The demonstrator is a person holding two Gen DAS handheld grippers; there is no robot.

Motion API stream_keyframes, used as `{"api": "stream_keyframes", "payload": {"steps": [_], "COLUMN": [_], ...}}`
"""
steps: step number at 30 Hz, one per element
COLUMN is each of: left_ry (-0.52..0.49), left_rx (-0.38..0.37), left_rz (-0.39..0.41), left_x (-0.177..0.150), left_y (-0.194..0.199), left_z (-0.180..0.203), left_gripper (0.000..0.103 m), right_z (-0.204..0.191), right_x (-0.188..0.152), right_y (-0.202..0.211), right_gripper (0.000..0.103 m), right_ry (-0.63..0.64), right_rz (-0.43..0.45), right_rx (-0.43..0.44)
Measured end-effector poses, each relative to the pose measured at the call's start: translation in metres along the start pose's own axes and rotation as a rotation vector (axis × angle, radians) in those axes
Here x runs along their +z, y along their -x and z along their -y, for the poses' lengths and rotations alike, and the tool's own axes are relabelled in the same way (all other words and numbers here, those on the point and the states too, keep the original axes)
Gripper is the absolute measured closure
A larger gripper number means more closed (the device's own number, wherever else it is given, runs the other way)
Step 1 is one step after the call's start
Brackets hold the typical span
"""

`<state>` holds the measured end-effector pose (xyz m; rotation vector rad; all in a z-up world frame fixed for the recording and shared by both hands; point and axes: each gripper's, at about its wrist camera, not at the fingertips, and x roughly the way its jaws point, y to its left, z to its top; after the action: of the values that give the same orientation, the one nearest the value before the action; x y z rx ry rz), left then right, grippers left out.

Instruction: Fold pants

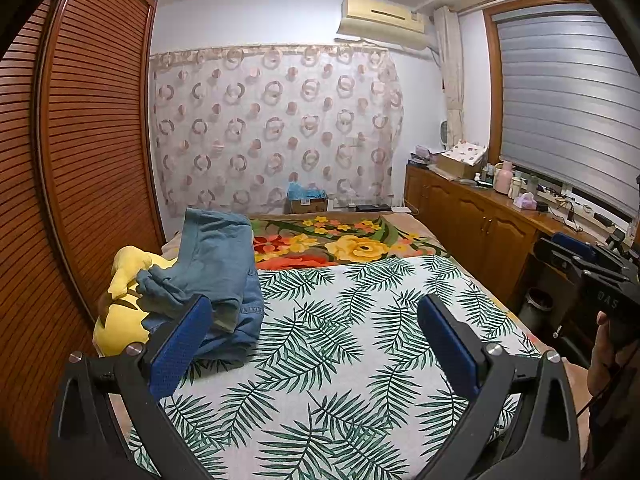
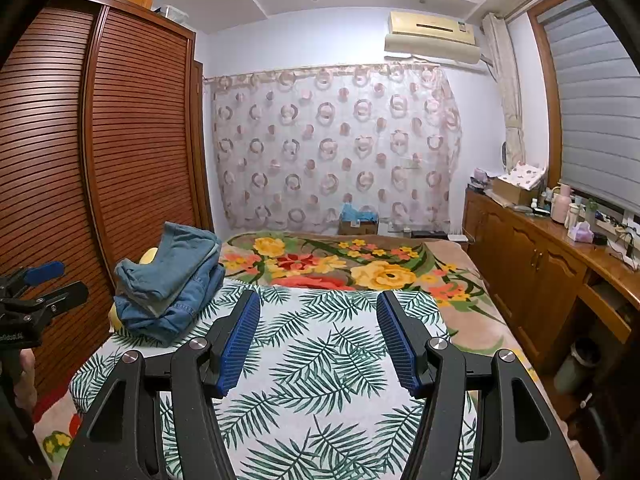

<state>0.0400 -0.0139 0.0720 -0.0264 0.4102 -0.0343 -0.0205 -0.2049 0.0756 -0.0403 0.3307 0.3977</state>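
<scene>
Where pants [image 2: 170, 280] pile, yellow plush [image 1: 120, 312] beside

Both grippers are built from black frames with round silver screws. The left gripper [image 1: 314, 338] and right gripper [image 2: 318, 338] are fitted with blue ribbed pads [image 2: 240, 344].

Bed [image 2: 460, 280] with leaf-print sheet [image 2: 320, 360], folded jeans [image 2: 168, 292], yellow plush [image 1: 120, 312].

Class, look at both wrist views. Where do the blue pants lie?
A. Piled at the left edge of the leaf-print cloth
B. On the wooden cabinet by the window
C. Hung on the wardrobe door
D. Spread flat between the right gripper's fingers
A: the blue pants sit heaped at the left edge of the leaf-print cloth, beside a yellow plush.
</scene>
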Motion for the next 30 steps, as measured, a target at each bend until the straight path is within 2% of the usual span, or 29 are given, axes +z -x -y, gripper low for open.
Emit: {"api": "stream_keyframes", "payload": {"steps": [30], "left_ry": [0.003], "left_rx": [0.007], "left_rz": [-0.004], "left_x": [-0.0006], "left_y": [-0.0016], "left_z": [-0.0057], "left_gripper": [0.0], "right_z": [0.0041], "right_x": [-0.0021], "right_y": [-0.0018], "right_gripper": [0.04], "right_ry": [-0.005], "right_rz": [-0.005], "right_rx": [-0.002]}}
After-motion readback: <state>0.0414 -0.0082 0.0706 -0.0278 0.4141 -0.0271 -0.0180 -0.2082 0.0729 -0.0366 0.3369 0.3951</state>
